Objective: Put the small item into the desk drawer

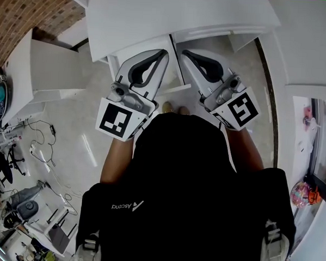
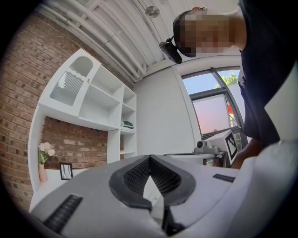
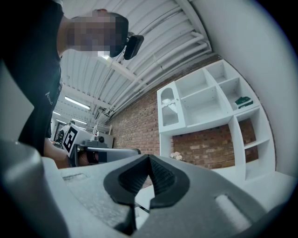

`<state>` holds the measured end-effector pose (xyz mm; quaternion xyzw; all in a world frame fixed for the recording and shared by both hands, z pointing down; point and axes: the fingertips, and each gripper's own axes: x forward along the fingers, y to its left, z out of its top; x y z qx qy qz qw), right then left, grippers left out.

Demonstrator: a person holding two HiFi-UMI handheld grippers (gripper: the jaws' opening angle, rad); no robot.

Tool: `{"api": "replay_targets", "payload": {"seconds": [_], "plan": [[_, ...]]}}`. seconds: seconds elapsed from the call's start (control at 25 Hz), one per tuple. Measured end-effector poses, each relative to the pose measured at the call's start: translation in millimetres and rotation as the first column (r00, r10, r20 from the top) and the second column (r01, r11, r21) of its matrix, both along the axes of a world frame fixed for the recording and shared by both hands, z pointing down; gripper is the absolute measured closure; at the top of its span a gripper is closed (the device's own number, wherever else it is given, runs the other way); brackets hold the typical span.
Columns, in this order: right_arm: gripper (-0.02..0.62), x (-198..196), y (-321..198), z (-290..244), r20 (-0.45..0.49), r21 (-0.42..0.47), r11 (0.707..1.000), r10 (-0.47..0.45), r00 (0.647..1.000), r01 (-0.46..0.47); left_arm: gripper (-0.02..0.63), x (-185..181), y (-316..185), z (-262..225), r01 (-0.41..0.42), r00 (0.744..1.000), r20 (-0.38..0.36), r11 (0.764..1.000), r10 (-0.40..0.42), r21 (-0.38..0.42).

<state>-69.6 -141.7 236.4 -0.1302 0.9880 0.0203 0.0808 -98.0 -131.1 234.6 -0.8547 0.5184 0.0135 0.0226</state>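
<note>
Both grippers are held up in front of the person's chest, side by side, pointing toward the white desk (image 1: 180,13). My left gripper (image 1: 165,52) is shut, its black ribbed pads meeting at the tips (image 2: 150,158) with nothing between them. My right gripper (image 1: 185,52) is also shut and empty, pads touching (image 3: 149,157). Each gripper view shows the other gripper beside it: the right gripper (image 2: 219,148), and the left gripper (image 3: 93,146). No small item shows in any view. I cannot make out the drawer below the desk edge.
A white shelf unit (image 2: 100,100) stands against a brick wall, with a green object (image 2: 127,124) on one shelf, a vase of flowers (image 2: 45,151) and a picture frame (image 2: 66,171) below. A white side table (image 1: 40,71) is at the left; cables and chairs (image 1: 37,142) lie on the floor.
</note>
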Motion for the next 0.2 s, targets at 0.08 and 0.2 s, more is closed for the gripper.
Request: {"api": "replay_targets", "payload": {"seconds": [0.08,0.2], "plan": [[0.595,-0.8,1.9,0.8,0.000,0.002,1.000,-0.001,1.000,0.001,0.607,-0.8,2.0,1.1,0.001,1.000,0.001,1.000,-0.001,-0.001],[0.595,-0.6,5.3,2.8,0.000,0.004,1.000,0.000,1.000,0.000,0.607,-0.6,5.5,2.8,0.001,1.000,0.001,1.000,-0.001,0.001]]}}
